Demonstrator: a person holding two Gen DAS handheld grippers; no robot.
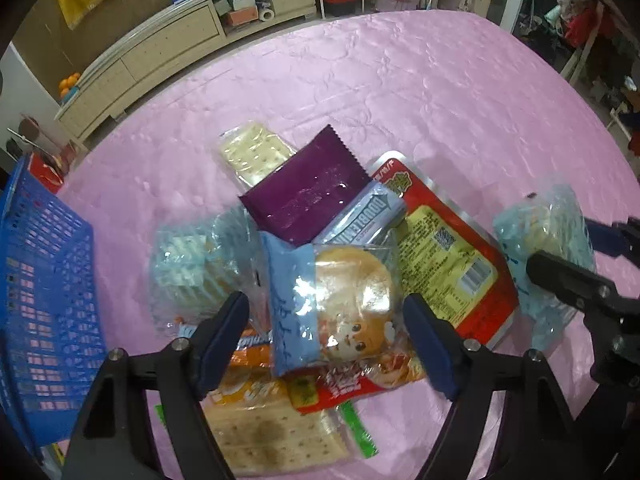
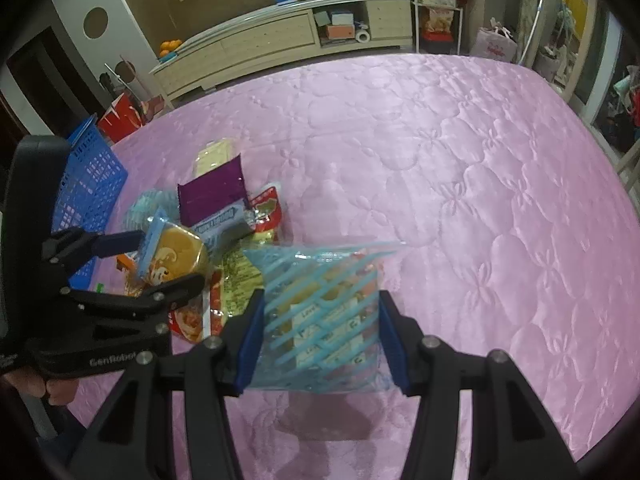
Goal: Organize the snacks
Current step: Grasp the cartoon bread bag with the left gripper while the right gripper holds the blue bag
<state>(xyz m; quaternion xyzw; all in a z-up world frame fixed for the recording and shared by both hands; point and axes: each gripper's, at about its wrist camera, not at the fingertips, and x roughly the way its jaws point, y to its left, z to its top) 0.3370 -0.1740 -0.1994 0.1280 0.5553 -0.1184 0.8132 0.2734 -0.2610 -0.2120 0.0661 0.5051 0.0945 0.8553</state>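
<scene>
My left gripper (image 1: 326, 320) is shut on a round bun in a clear and blue wrapper (image 1: 344, 300), held above the snack pile; it also shows in the right wrist view (image 2: 176, 256). My right gripper (image 2: 320, 340) is shut on a clear bag with light-blue stripes (image 2: 324, 316) and holds it above the cloth; the same bag shows in the left wrist view (image 1: 548, 248). The pile holds a purple packet (image 1: 308, 196), a red packet (image 1: 448, 256), a Doublemint pack (image 1: 364, 216), cracker packs (image 1: 256, 148) and another blue-striped bag (image 1: 192, 264).
A blue plastic basket (image 1: 44, 300) stands at the left edge of the table, also in the right wrist view (image 2: 88, 184). The pink quilted cloth (image 2: 460, 184) covers the table. A low cabinet (image 2: 272, 40) stands beyond the far edge.
</scene>
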